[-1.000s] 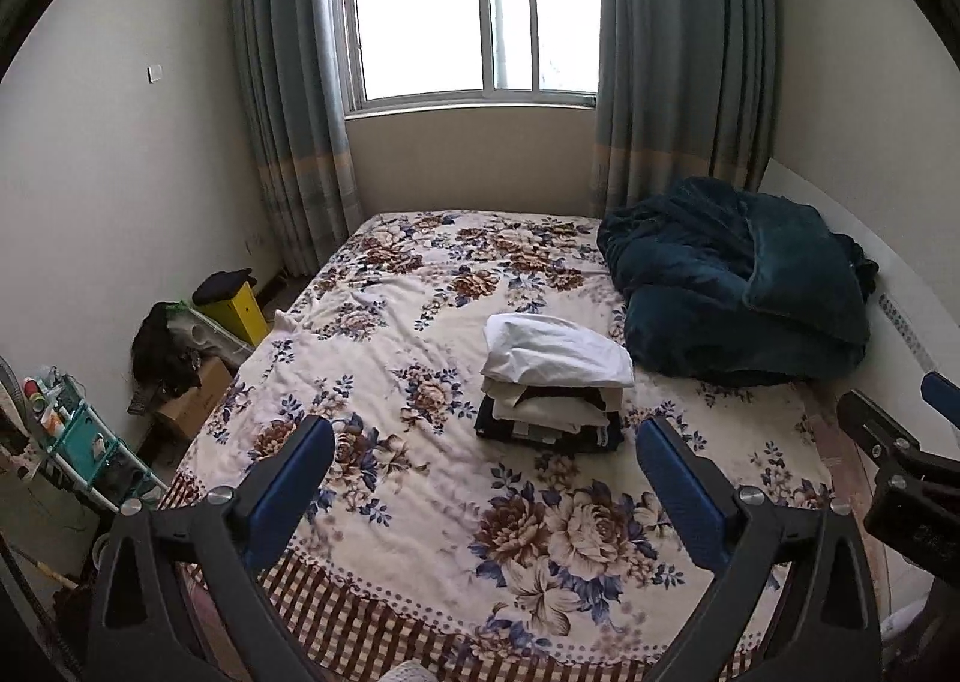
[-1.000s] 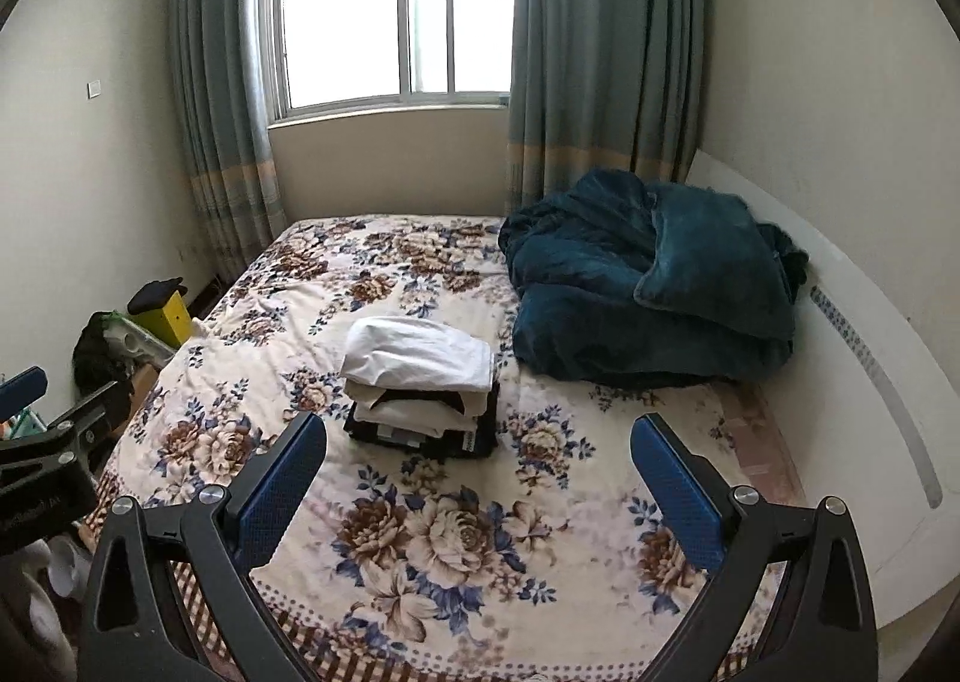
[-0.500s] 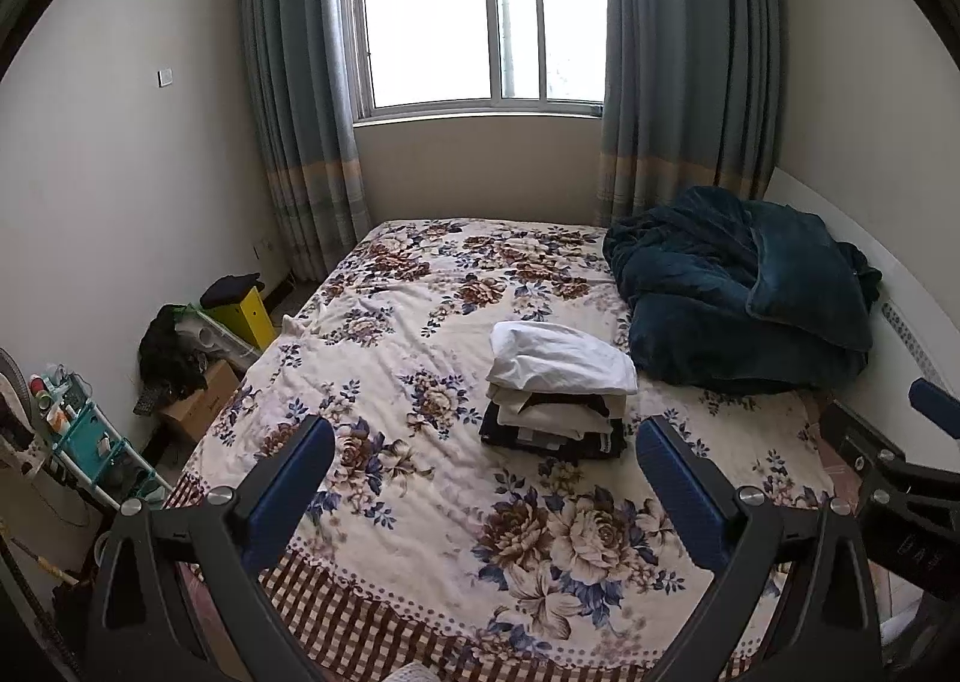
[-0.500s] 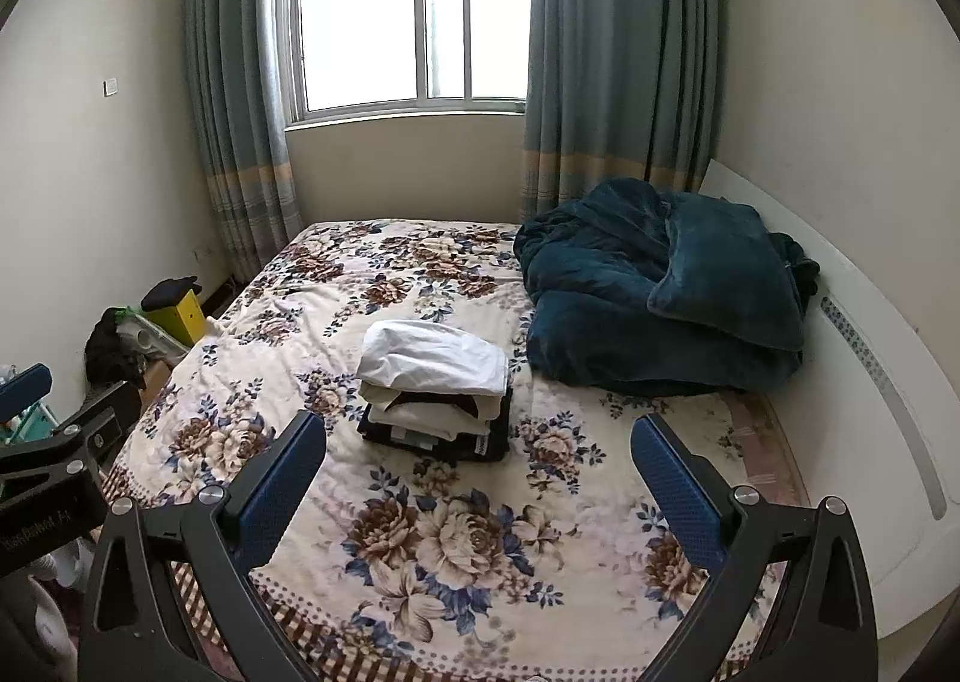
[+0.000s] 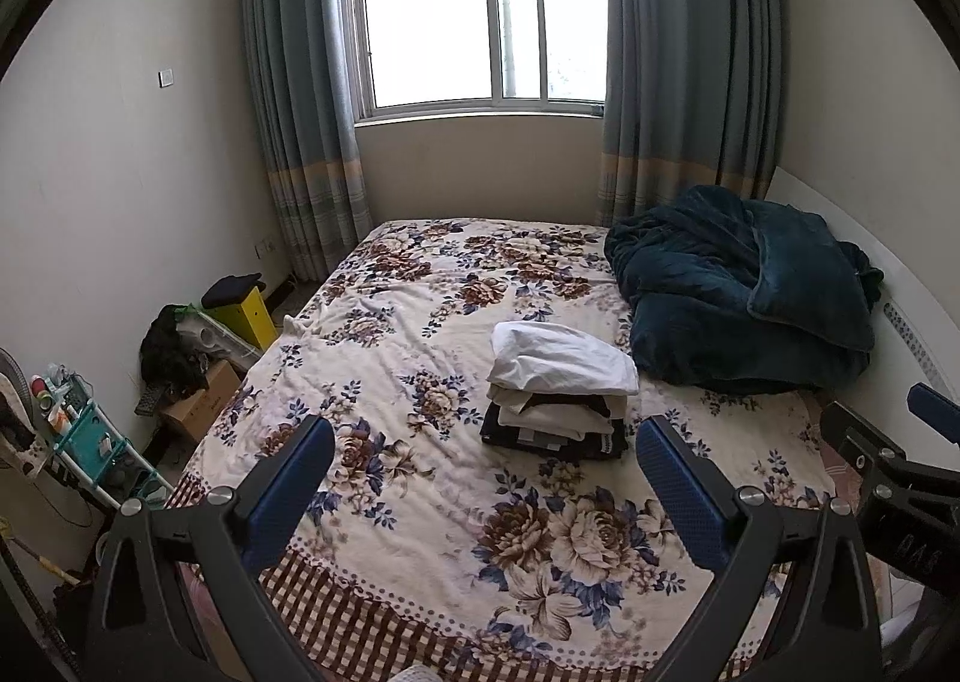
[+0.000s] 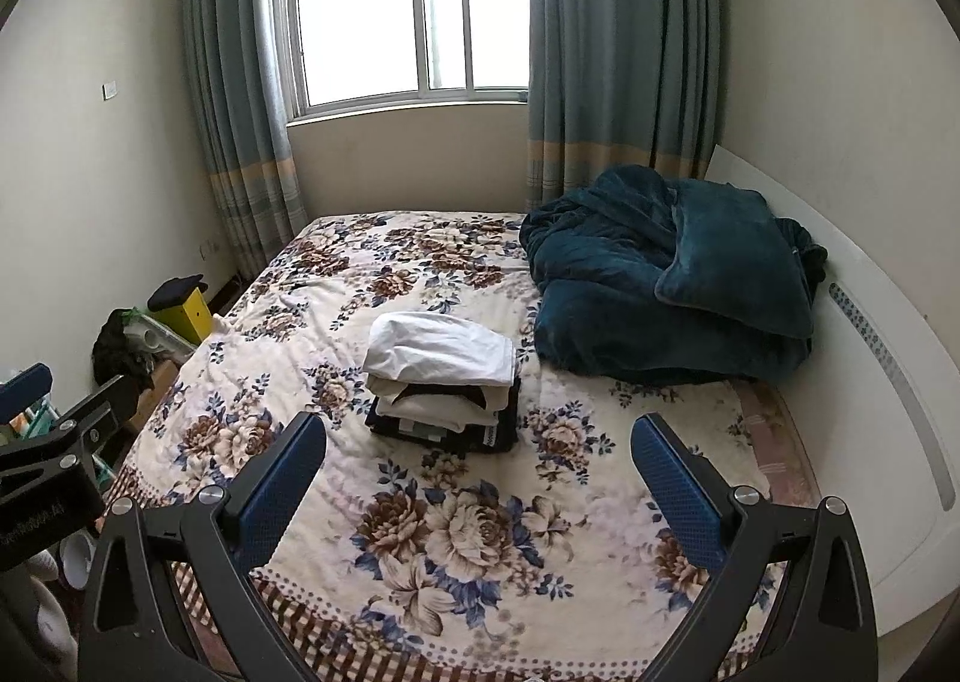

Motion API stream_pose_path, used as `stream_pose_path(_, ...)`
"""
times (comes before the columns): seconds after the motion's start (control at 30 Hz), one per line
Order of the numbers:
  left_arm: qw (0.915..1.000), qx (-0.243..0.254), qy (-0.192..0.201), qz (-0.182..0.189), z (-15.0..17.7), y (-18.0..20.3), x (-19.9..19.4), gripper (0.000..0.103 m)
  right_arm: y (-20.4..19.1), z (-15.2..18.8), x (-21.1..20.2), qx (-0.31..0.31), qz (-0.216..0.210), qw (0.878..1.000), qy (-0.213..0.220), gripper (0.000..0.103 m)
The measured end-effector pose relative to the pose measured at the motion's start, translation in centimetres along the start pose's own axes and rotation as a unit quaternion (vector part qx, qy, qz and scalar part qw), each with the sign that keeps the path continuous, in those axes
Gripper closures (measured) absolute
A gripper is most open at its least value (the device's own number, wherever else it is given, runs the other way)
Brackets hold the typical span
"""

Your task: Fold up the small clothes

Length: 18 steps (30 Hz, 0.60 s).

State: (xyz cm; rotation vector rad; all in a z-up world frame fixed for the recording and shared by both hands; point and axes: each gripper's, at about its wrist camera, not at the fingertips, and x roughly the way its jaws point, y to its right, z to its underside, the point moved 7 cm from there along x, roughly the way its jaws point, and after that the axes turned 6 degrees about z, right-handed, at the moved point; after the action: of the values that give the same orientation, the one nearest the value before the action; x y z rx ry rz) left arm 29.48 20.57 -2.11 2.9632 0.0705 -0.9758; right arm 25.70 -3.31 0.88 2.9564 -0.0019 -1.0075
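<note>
A stack of folded clothes (image 5: 558, 388), white piece on top and dark ones beneath, sits in the middle of the floral bed (image 5: 420, 502). It also shows in the right wrist view (image 6: 444, 376). My left gripper (image 5: 486, 478) is open and empty, held back above the bed's near edge, well short of the stack. My right gripper (image 6: 480, 472) is open and empty at the same distance. Each gripper shows at the edge of the other's view: the right gripper (image 5: 888, 466), the left gripper (image 6: 54, 442).
A crumpled dark teal blanket (image 5: 744, 298) lies at the bed's far right, against a white headboard (image 6: 888, 382). Left of the bed are a yellow box (image 5: 246, 310), a cardboard box (image 5: 198, 400), dark bags and a teal rack (image 5: 84, 442). Window and curtains stand behind.
Both grippers have pulled back and tilted up a little, so the stack sits slightly farther and lower in view. Both stay open and empty.
</note>
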Motion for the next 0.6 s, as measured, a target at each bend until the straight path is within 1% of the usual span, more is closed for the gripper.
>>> stream_pose_path(0.6,1.0000,-0.001,0.005,0.001,-0.55,0.07,-0.24,0.000,-0.07,-0.27,-0.05,0.004,0.003,1.000,0.000,0.000)
